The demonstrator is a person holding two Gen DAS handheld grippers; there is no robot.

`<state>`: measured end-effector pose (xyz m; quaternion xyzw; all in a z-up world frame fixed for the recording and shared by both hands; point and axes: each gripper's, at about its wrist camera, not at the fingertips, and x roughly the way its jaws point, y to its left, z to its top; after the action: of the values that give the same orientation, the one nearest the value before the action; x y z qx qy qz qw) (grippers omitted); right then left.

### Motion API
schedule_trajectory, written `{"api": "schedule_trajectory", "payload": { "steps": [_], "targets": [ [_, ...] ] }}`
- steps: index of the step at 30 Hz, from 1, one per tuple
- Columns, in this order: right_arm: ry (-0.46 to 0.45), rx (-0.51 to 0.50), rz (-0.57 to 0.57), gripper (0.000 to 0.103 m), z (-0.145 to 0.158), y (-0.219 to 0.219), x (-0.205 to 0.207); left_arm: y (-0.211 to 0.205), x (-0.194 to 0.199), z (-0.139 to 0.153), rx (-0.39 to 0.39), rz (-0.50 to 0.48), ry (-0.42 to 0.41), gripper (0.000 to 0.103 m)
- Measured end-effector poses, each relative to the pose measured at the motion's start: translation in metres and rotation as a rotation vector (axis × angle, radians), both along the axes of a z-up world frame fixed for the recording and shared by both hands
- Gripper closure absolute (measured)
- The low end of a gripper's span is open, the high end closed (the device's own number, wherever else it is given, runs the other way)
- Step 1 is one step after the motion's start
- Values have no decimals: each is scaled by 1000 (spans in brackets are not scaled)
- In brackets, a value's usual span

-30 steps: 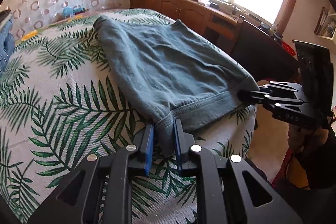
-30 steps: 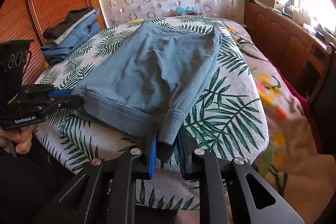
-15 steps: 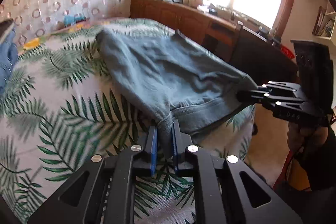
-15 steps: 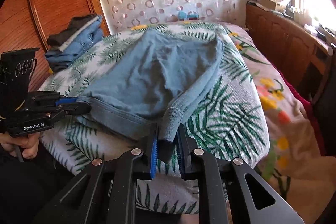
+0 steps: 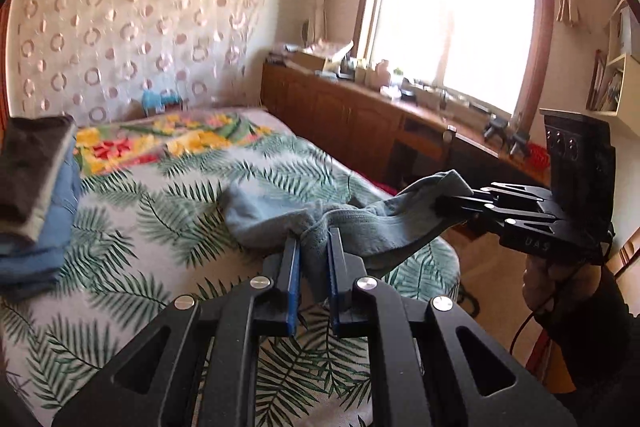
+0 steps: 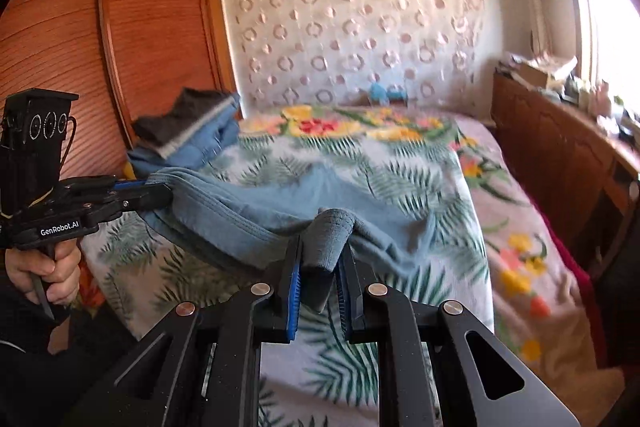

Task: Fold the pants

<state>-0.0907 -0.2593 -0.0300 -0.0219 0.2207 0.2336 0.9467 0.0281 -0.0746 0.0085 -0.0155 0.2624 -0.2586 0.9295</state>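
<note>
- The blue pants (image 5: 360, 227) hang bunched between both claws above the bed (image 5: 160, 227), hem corners pinched.
- Left claw (image 5: 314, 247) and right claw (image 6: 320, 259) are each clamped on fabric.
- Only the right view shows the wardrobe (image 6: 120, 47); the left shows the window (image 5: 452, 19).

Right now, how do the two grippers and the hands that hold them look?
Both grippers are matte black angular frames with silver round screws and blue finger pads. The left gripper bears white "GenRobot.AI" lettering and a black box with three white circles. The right gripper shows faint "DAS" lettering, a similar box and a thin dark cable. Both hands are bare, with black sleeves.
</note>
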Motion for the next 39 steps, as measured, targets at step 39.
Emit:
{"api": "schedule_trajectory", "payload": {
  "steps": [39],
  "targets": [
    [19,-32,147,88,-26,39,108,66,69,-23,-24,158,34,91]
  ]
}}
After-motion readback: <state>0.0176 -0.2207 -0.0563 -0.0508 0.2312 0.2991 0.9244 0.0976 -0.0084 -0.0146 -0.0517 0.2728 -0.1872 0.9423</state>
